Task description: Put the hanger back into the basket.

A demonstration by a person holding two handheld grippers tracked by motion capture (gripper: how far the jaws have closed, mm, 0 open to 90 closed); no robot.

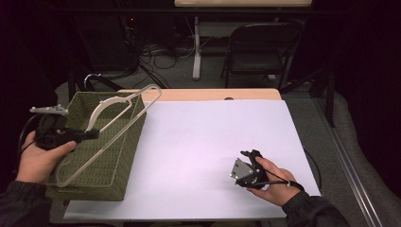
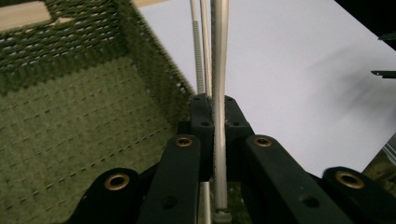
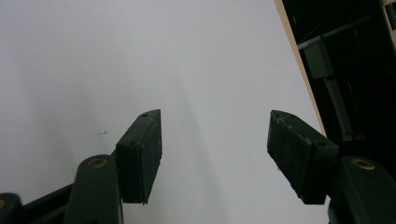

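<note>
My left gripper (image 1: 92, 135) is clenched on a pale clothes hanger (image 1: 111, 124), the pads pinching its thin bars; in the left gripper view the hanger (image 2: 219, 93) runs straight up between the jaws. The hanger hangs tilted over the green woven basket (image 1: 120, 161), which sits at the table's left edge, its hook end rising past the basket's far right corner. My right gripper (image 1: 247, 158) rests near the table's (image 1: 213, 137) front right corner, jaws spread, nothing between them above the white surface.
</note>
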